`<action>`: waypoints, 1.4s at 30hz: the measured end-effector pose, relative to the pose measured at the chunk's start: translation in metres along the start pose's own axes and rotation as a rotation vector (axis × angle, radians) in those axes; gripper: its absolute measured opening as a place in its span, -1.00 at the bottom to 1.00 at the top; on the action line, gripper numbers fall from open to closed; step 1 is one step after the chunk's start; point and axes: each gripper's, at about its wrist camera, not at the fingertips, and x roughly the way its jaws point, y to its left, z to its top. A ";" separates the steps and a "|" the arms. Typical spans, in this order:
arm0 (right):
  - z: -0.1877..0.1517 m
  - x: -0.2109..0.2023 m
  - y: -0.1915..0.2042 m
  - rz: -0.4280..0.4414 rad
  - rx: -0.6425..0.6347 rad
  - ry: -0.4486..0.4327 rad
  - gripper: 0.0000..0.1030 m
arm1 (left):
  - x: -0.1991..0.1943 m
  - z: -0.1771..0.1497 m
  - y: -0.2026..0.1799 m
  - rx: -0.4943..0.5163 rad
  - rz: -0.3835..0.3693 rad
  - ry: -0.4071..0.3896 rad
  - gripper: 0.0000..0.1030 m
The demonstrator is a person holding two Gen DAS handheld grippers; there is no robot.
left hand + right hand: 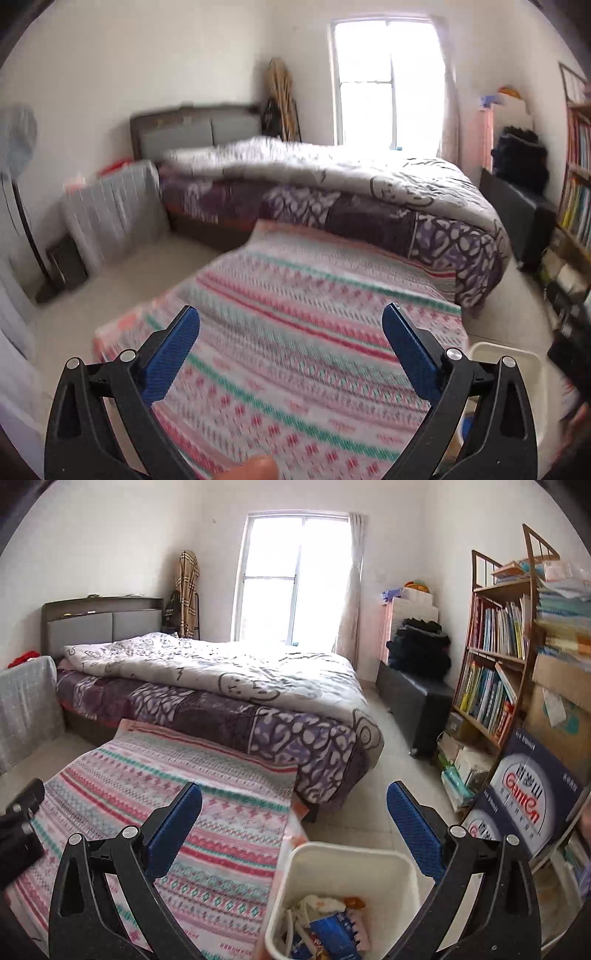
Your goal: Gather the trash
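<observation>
A white waste bin (347,864) stands on the floor below my right gripper (295,808); it holds several pieces of trash (328,923), among them a blue packet and crumpled paper. The right gripper is open and empty above the bin's rim. My left gripper (291,332) is open and empty, held over a table covered by a striped pink and teal cloth (295,350). The bin's rim (517,354) shows at the right edge of the left wrist view. The left wrist view is blurred. Part of the left gripper's body (18,823) shows at the far left of the right wrist view.
A bed (221,686) with a white and purple quilt stands beyond the cloth-covered table (177,812). A bookshelf (495,672) and printed cardboard boxes (532,797) line the right side. A dark bench (417,698) with black clothes sits near the window. A covered grey unit (110,214) stands left.
</observation>
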 end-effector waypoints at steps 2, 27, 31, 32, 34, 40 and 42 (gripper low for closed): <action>-0.013 -0.001 -0.004 0.030 0.039 0.052 0.87 | -0.001 -0.005 0.005 -0.004 -0.023 0.028 0.87; -0.074 -0.005 -0.068 -0.040 0.168 0.176 0.87 | -0.021 -0.059 -0.061 0.101 -0.181 0.054 0.87; -0.076 -0.006 -0.078 -0.054 0.187 0.171 0.87 | -0.022 -0.059 -0.070 0.113 -0.200 0.052 0.87; -0.077 -0.005 -0.081 -0.056 0.195 0.170 0.87 | -0.022 -0.059 -0.072 0.113 -0.204 0.052 0.87; -0.078 -0.006 -0.085 -0.062 0.203 0.167 0.87 | -0.022 -0.058 -0.076 0.116 -0.218 0.053 0.87; -0.079 -0.006 -0.094 -0.069 0.222 0.160 0.87 | -0.025 -0.056 -0.086 0.124 -0.263 0.034 0.87; -0.079 -0.007 -0.097 -0.070 0.233 0.154 0.87 | -0.025 -0.055 -0.089 0.120 -0.290 0.028 0.87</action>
